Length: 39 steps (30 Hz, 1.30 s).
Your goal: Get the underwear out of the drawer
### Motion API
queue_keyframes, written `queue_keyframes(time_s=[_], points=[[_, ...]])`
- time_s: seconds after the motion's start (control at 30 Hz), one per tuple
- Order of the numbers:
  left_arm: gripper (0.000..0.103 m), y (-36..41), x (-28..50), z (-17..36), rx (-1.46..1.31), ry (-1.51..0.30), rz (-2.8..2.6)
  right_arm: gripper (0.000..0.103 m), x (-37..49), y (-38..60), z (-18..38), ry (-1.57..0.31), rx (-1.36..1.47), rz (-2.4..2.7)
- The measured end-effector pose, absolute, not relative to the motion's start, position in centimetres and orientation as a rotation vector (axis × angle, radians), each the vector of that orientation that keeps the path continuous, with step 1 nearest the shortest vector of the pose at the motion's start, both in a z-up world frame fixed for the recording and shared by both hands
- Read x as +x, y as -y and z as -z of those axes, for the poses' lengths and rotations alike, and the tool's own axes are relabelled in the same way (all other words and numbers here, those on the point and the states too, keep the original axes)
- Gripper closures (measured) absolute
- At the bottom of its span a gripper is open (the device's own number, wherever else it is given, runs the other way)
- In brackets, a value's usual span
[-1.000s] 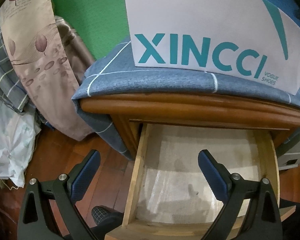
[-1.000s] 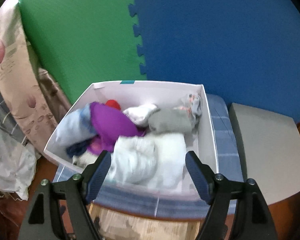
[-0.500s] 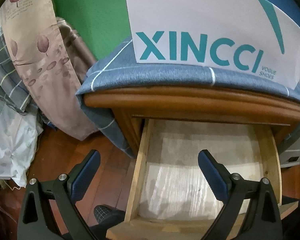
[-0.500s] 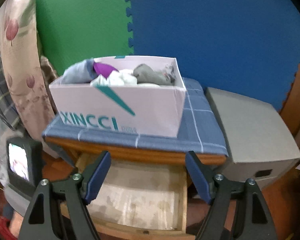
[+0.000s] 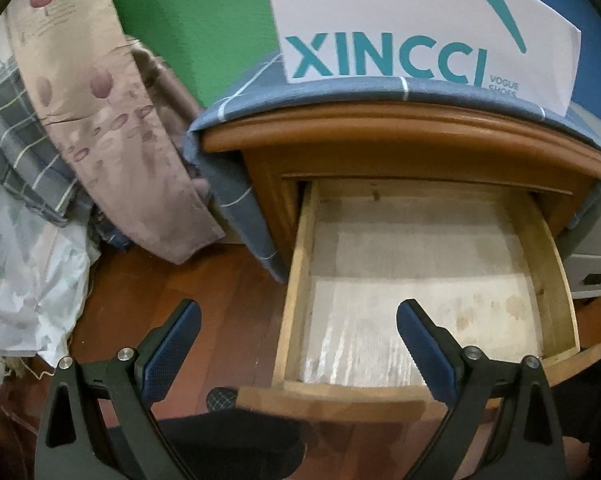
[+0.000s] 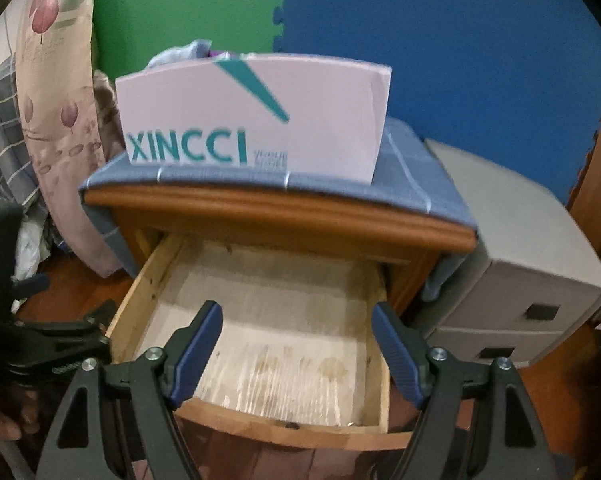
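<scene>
Both sets of jaws spread wide, nothing between them. Our left gripper (image 5: 298, 330) hangs over the drawer's front left corner, 1 finger above the floor (image 5: 204, 288), the other above the drawer bed. Our right gripper (image 6: 296, 338) sits centred over the drawer (image 6: 260, 320), fingers clear of both side walls.

The drawer is pulled well out of the nightstand (image 6: 280, 224). We see only the bare, stained liner in it; no cloth in the part that shows. The strip under the nightstand top is hidden from both views.

Underwear: none visible in the drawer. We judge the clothes (image 6: 180, 54) poking above the rim of the XINCCI box (image 6: 252, 120) on top to be the removed pieces, though the box wall hides most of them. The box stands on a blue checked cloth (image 6: 412, 172).

Judgement: task looks finished, or nearly.

To do this step well:
1. Tilt 1 camera low to check the hidden back strip before calling it done.
2. If something lies there, reach with the right gripper, which is already centred; keep fingers off the drawer walls.
3. Pinch fabric at a fold, lift straight, clear the nightstand lip.

Grey cabinet (image 6: 520, 272) stands just right of the nightstand; bedding (image 5: 60, 140) is heaped on the left.
</scene>
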<state>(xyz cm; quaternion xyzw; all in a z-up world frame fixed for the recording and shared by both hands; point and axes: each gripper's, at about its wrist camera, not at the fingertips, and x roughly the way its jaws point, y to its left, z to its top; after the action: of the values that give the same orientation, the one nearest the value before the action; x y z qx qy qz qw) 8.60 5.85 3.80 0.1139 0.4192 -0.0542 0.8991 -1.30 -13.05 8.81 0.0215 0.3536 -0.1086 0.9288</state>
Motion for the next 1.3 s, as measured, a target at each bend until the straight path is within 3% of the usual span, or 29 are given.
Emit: queue_keyframes(time_s=[0.47, 1.3], points=[[0.005, -4.1, 7.0, -2.0, 0.242, -0.899, 0.111, 0.024, -1.3, 13.3, -3.6, -0.797, 0.067, 0.223], [0.005, -2.5, 7.3, -1.0, 0.281, -0.941, 0.172, 0.024, -0.9, 14.1, -1.5, -0.855, 0.085, 0.235]])
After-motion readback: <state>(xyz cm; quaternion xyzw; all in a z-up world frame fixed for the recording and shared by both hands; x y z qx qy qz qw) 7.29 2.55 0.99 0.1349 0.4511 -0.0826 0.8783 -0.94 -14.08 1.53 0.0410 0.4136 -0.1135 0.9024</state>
